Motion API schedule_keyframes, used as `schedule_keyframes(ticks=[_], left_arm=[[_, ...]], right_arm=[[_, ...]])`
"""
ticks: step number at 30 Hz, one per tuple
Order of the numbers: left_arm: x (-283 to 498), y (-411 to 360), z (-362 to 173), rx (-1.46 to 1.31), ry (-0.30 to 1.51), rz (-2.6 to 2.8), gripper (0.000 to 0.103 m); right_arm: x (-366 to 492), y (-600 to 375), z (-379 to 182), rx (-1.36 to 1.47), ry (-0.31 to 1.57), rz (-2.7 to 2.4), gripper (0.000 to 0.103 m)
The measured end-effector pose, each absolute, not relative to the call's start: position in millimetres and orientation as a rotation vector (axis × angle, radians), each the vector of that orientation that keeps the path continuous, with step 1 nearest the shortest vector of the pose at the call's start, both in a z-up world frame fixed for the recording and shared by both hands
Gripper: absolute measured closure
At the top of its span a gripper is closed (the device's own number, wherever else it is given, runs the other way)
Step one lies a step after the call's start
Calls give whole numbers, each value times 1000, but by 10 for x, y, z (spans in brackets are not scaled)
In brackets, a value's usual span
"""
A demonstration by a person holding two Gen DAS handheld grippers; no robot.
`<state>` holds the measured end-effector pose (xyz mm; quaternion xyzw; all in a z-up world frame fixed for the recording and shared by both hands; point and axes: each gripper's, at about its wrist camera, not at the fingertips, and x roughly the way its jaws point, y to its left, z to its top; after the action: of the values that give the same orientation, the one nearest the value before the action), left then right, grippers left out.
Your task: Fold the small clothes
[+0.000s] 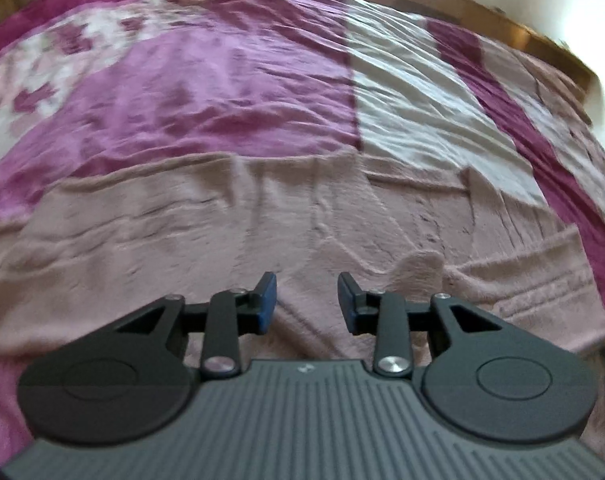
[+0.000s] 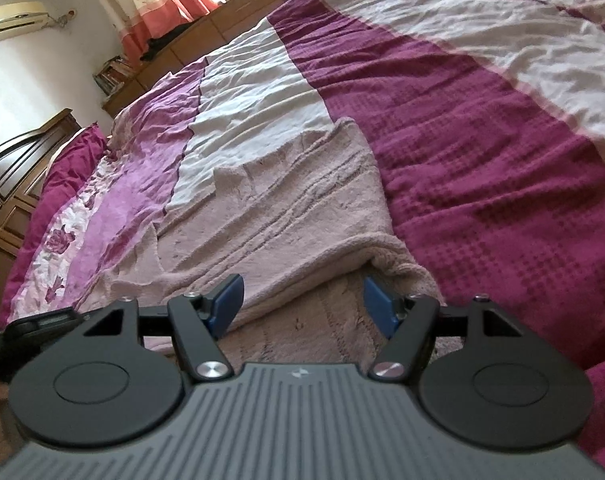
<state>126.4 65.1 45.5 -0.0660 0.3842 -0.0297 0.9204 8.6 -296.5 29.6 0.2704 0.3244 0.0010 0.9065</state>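
Purple bedspread [image 2: 482, 152], pink towel [image 2: 302, 208] lengthwise away, both jaws apart

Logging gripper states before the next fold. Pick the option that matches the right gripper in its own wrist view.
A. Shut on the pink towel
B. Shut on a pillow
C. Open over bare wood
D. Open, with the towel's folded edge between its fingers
D: the right gripper has its blue pads spread wide, and the pink towel runs its folded edge through the gap, unpinched.

left gripper [image 1: 307, 300]: held low, jaws spread apart, nothing gripped
right gripper [image 2: 302, 308]: jaws spread wider, nothing gripped
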Motion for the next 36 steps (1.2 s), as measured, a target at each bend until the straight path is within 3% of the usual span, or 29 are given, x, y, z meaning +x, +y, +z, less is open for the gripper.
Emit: schedule_keyframes(ticks=[9, 11, 16, 25, 31, 34, 36], left_arm=[[1375, 507, 286, -32, 806, -110, 70], [1354, 478, 282, -3, 797, -125, 86], [1291, 516, 330, -2, 784, -118, 102], [1120, 889, 478, -16, 753, 55, 102], [1262, 887, 486, -130, 754, -53, 92], [1337, 787, 438, -108, 765, -80, 62], [1367, 712, 405, -67, 761, -93, 54]], right_arm=[[211, -2836, 436, 448, 624, 42, 29], [310, -2803, 385, 416, 644, 40, 29], [417, -2746, 248, 364, 674, 31, 29], [437, -2703, 170, 318, 674, 26, 29], [410, -2694, 148, 313, 666, 28, 29], [403, -2712, 141, 330, 658, 27, 29], [397, -2719, 133, 335, 653, 29, 29]])
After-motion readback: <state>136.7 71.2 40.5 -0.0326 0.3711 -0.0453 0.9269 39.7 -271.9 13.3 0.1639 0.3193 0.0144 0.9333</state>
